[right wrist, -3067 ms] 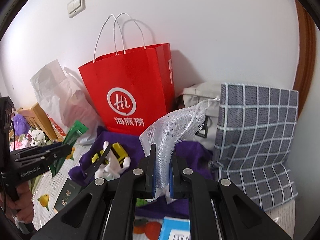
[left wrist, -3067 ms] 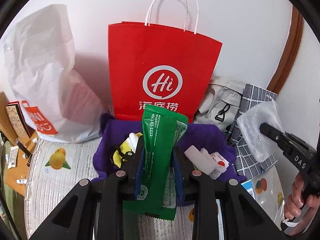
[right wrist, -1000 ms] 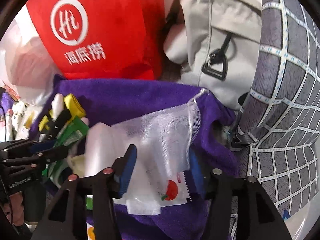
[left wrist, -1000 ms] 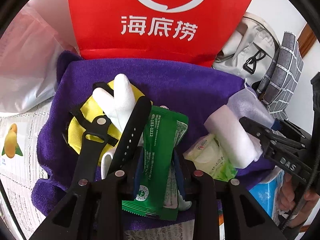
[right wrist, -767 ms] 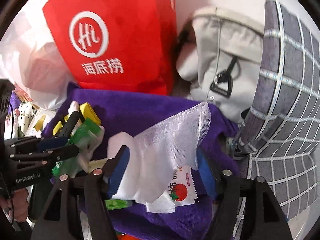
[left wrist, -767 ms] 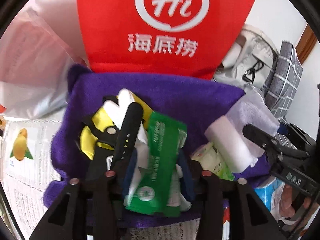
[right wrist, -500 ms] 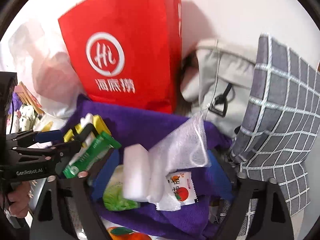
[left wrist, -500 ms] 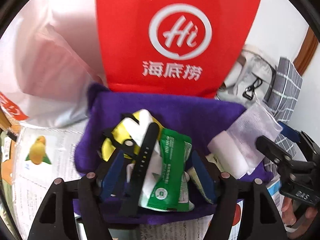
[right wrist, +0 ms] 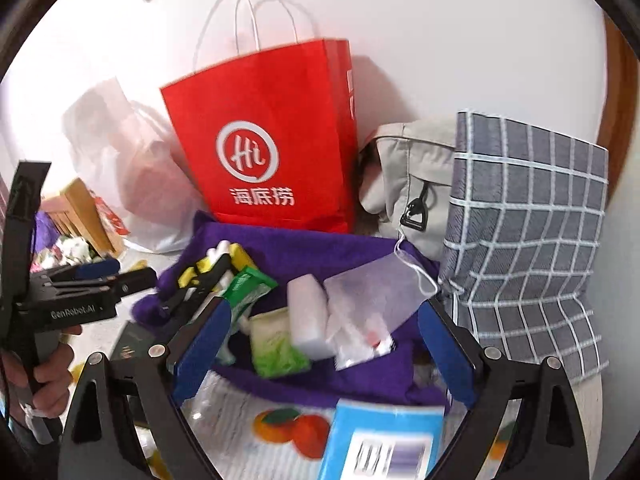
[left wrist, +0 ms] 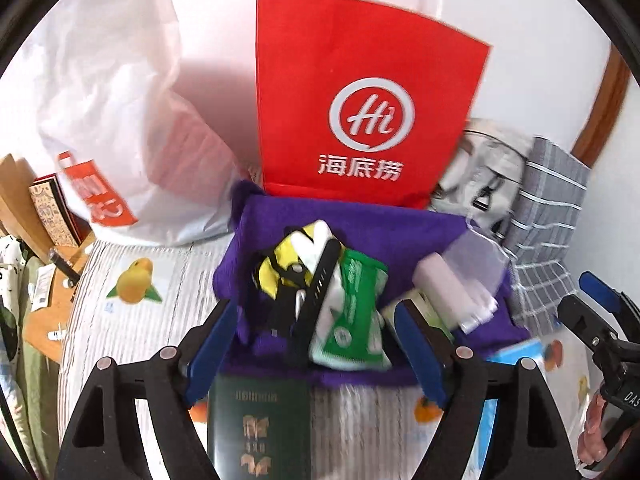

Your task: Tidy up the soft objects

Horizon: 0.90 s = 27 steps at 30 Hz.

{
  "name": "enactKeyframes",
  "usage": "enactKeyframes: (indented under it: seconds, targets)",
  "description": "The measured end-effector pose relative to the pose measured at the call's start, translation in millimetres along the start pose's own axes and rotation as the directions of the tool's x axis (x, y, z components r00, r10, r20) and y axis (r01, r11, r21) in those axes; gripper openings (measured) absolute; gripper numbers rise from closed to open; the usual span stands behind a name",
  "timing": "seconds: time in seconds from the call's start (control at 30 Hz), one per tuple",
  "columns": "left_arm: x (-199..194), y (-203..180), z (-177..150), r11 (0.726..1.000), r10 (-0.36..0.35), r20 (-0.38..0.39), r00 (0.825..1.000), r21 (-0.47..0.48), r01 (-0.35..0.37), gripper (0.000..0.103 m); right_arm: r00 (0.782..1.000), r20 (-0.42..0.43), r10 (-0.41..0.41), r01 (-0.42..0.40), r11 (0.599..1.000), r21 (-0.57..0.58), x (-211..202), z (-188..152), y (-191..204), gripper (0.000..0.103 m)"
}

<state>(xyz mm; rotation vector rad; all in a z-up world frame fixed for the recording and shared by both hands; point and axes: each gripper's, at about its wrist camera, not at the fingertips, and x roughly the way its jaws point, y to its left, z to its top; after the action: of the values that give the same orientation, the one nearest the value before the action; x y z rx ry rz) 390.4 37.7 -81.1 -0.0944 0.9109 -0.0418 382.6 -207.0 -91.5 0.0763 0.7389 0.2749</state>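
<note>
A purple towel (left wrist: 360, 224) (right wrist: 304, 248) lies on the table before a red paper bag. On it lie a green packet (left wrist: 352, 312) (right wrist: 246, 286), a yellow and white toy with a black strap (left wrist: 296, 256) (right wrist: 218, 264), a white sponge block (left wrist: 444, 288) (right wrist: 308, 312), a white mesh pouch (left wrist: 480, 256) (right wrist: 372, 292) and a light green wipes pack (right wrist: 276, 344). My left gripper (left wrist: 316, 344) is open and empty, pulled back above the towel's near edge. My right gripper (right wrist: 324, 344) is open and empty over the pouch and sponge.
The red paper bag (left wrist: 368, 96) (right wrist: 272, 136) stands against the wall, with a white plastic bag (left wrist: 112, 100) to its left. A beige bag (right wrist: 408, 172) and a grey checked bag (right wrist: 524, 232) are at right. A dark green booklet (left wrist: 260, 428) and a blue box (right wrist: 384, 440) lie near.
Both grippers opened and let go: the green packet and the mesh pouch now lie on the purple towel. Both grippers have pulled back and up from the towel.
</note>
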Motion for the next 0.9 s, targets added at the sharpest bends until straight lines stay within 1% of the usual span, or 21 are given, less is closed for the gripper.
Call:
enactKeyframes:
  seconds: [0.13,0.33,0.4,0.5,0.63,0.67,0.77,0.9]
  targets:
    - [-36.4,-6.5,-24.0,1.0,-0.019,0.028,0.999,0.005,0.019,0.079,1.0,0.016,-0.002,0.001,1.0,0.021,-38.4,-20.4,5.2,0.094]
    - [-94.1,-20.7,-64.4,1.0,-0.001,0.078,0.997,0.027,-0.001,0.081,0.999,0.035,0.011,-0.013,0.998,0.057,-99.7,-60.4,14.6,0.094]
    - [-112.9,-25.9,-78.9,0.999,-0.005,0.091,0.996,0.036,0.002,0.082,0.999,0.034,0.0,-0.002,0.998,0.061,-117.5,-73.3,17.8,0.094]
    - [-139.7,-33.2,-99.3,0.999,-0.006,0.114,0.993,0.049,0.0,0.087,0.999,0.032,-0.025,0.023,0.998,0.057,-141.3,-89.8,23.7,0.094]
    - [-168.0,-39.8,-125.0,0.998,0.034,0.145,0.989,0.05,-0.042,0.088,0.993,0.08,-0.091,0.09,0.996,0.02,-173.3,-110.8,35.9,0.096]
    - [-172.8,-41.4,-129.7,0.997,0.039,0.15,0.988,0.054,-0.048,0.088,0.991,0.094,-0.098,0.097,0.995,0.014,-181.8,-116.4,39.4,0.099]
    - [-188.7,-47.6,-146.1,0.995,0.056,0.164,0.985,0.078,-0.07,0.092,0.989,0.114,-0.097,0.096,0.995,0.013,-202.4,-131.6,47.4,0.101]
    - [-209.6,-50.4,-169.5,0.994,0.052,0.186,0.981,0.083,-0.069,0.094,0.986,0.109,-0.129,0.128,0.992,0.019,-218.1,-148.0,52.7,0.103]
